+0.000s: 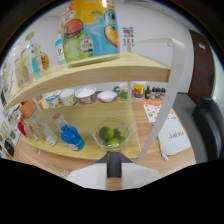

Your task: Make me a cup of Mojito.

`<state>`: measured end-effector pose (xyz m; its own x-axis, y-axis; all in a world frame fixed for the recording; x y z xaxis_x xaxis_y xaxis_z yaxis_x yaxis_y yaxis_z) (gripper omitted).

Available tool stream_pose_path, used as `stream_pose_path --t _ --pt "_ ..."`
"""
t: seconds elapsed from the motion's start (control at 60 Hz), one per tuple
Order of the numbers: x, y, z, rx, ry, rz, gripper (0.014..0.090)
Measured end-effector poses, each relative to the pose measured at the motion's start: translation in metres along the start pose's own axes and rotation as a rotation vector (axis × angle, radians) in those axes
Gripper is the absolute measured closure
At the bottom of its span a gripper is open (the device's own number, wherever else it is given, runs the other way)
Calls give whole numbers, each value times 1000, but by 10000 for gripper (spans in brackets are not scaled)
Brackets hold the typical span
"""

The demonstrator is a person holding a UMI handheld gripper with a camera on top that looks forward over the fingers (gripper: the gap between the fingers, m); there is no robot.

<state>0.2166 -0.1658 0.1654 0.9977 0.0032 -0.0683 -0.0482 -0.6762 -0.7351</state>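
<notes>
Several green limes (pixel 108 135) are sitting in a clear glass bowl (pixel 112 132) on the lower wooden shelf (pixel 127 148), just ahead of the gripper (pixel 114 172); its jaws are standing released, gripping nothing. Left of the bowl, a blue-liquid bottle (pixel 71 135) is standing.

Counts from the gripper view:
- 1 glass bowl (pixel 113 133), lower shelf (pixel 85 150), holding limes (pixel 107 134): 2 clear, maybe a third, can't confirm.
- 1 blue bottle (pixel 71 136) left of the bowl.
- Clear bottles (pixel 42 131) further left: at least 2, exact number unclear.
- 3 small bowls (pixel 85 94) in a row at the back of the tabletop (pixel 145 131).
- 1 large colourful carton (pixel 90 27) on the upper shelf (pixel 100 72).
- 2 shelves total.
- 1 white cloth (pixel 174 140) on the tabletop.
- Small dark jars (pixel 155 93) at the back: too small to count.
</notes>
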Motion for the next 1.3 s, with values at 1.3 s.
stream_pose_path --t 1.3 --pt "-96 2 -57 302 371 -1106 891"
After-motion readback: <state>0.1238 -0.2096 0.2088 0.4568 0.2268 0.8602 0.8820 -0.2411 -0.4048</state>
